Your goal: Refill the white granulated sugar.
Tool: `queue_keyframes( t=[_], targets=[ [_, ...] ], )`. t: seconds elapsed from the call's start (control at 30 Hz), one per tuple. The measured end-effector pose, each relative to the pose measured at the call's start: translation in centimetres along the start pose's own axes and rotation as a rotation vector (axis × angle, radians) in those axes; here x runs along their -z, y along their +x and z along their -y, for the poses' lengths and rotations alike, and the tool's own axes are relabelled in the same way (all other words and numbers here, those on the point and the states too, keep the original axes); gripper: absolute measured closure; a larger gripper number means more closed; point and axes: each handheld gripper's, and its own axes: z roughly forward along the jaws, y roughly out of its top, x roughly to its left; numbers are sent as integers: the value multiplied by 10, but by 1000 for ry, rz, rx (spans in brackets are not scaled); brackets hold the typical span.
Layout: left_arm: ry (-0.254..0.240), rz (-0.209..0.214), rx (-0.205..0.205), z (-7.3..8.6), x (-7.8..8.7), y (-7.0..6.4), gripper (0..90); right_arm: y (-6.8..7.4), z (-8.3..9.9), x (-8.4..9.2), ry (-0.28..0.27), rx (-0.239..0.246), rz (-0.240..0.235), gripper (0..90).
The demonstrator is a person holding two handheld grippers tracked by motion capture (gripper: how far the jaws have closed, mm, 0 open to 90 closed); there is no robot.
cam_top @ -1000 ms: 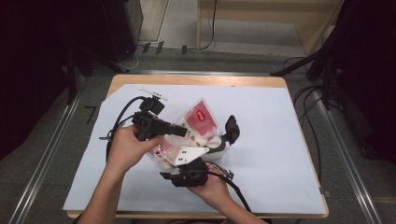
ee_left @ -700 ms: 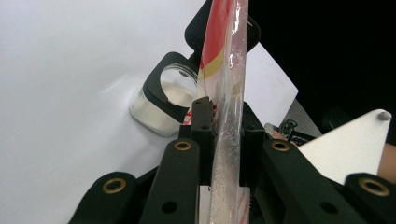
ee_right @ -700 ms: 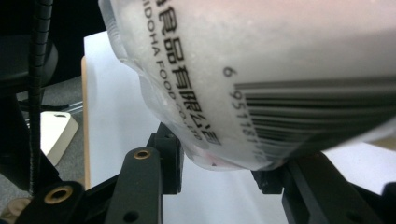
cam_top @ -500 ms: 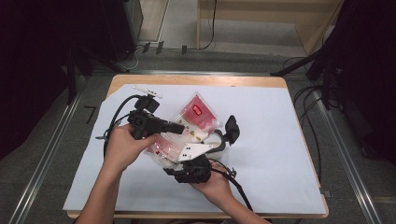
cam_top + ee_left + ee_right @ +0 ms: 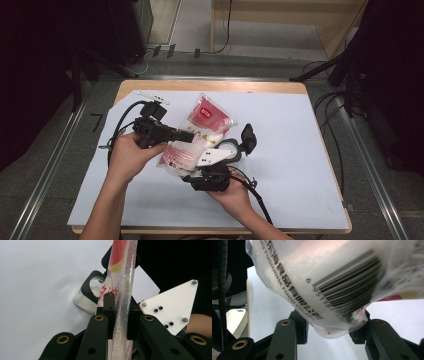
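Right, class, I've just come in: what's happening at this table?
A person holds a gripper in each hand over a table covered in white. The left gripper is clamped on the thin edge of a clear food bag with red print. The right gripper straddles the bag's other end from below, jaws either side of it.

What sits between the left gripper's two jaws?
The clear, red-printed food bag: the left gripper pinches its thin edge, seen in the left gripper view.
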Motion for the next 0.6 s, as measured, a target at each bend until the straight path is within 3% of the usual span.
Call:
queue_keyframes(
  t=[0.23, 0.6],
  targets=[
    [1, 0, -15, 0, 3, 1, 840, -4, 0, 2, -3, -5, 19, 577],
    [-3, 3, -30, 2, 5, 0, 841, -17, 3, 6, 0, -87, 38, 571]
  ],
)
